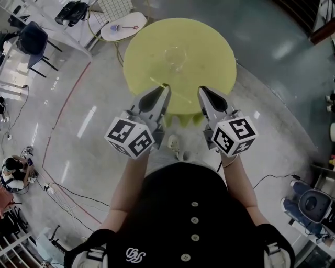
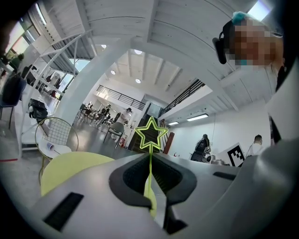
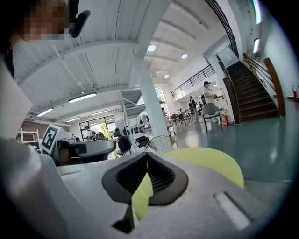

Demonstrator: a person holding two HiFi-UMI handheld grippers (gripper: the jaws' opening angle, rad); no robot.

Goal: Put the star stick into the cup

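Observation:
A thin yellow-green star stick stands up between the jaws of my left gripper, which is shut on its stem; the open star outline rises just past the tips. In the head view the left gripper hovers over the near edge of the round yellow table. The stick's stem shows there as a faint line running right from the tips. A clear cup stands upright at the table's middle, beyond both grippers. My right gripper is beside the left one, shut with nothing in it.
A small white side table with another star stick stands behind the yellow table at the left, by a wire chair. A dark chair and cables are on the floor at the left. People move about far off.

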